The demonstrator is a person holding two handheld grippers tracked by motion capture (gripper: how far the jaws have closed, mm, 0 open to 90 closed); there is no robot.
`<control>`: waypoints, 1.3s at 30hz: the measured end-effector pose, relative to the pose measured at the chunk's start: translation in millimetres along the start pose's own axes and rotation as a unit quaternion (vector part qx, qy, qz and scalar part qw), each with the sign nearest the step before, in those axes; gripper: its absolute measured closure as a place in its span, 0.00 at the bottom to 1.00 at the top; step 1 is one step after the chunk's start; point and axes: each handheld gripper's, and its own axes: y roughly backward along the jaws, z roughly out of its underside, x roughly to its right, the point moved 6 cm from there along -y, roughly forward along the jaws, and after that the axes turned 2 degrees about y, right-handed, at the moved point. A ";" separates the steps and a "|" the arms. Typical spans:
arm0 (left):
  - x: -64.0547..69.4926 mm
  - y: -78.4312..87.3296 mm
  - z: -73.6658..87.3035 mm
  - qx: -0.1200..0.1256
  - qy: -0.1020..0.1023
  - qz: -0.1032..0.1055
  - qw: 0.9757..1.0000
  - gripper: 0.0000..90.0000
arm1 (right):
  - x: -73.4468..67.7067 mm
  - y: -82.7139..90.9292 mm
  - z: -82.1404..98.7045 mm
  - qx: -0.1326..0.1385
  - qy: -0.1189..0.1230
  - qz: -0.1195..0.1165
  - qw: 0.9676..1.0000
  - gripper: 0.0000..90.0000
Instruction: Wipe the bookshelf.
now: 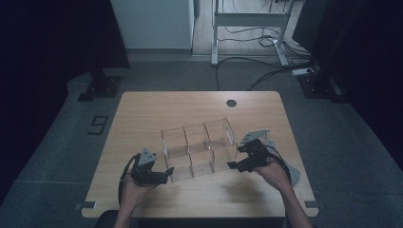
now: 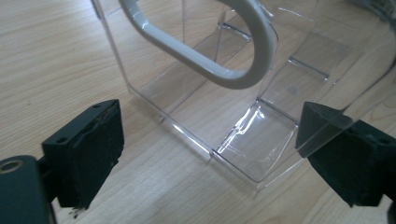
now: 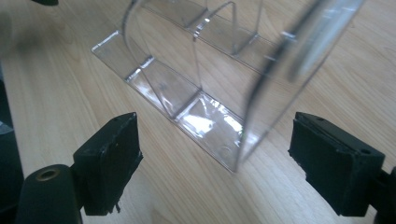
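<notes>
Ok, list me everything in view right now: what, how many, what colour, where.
organiser: 1, clear plastic, divided into compartments, mid-table between the grippers
handle: 1, off-white loop, seen up close in the left gripper view against the organiser
table: 1, light wood, centre of the high view
hole: 1, dark, round, far edge of the table
frame: 1, white metal, on the floor beyond the table
cables: several, dark, on the floor beyond the table
left gripper: 1, black, open, at the organiser's near left corner
right gripper: 1, black, open, at the organiser's right end
hands: 2, at the near table edge
</notes>
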 end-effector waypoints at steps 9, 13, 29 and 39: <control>-14.0 -0.7 -2.7 0.000 0.018 -0.021 1.000 0.16 | 26.6 18.3 7.9 0.007 -0.028 0.055 0.998 0.16; -13.6 -5.2 -5.8 -0.002 0.020 -0.029 0.999 0.16 | 41.1 27.9 14.6 0.008 -0.048 0.081 0.996 0.16; -12.7 -13.5 -12.8 -0.026 0.014 -0.050 0.998 0.51 | 80.2 46.5 63.3 -0.044 -0.100 0.161 0.981 0.14; -19.7 -16.1 -17.5 -0.032 0.004 -0.063 0.998 0.75 | 83.7 34.0 93.9 -0.081 -0.122 0.152 0.977 0.14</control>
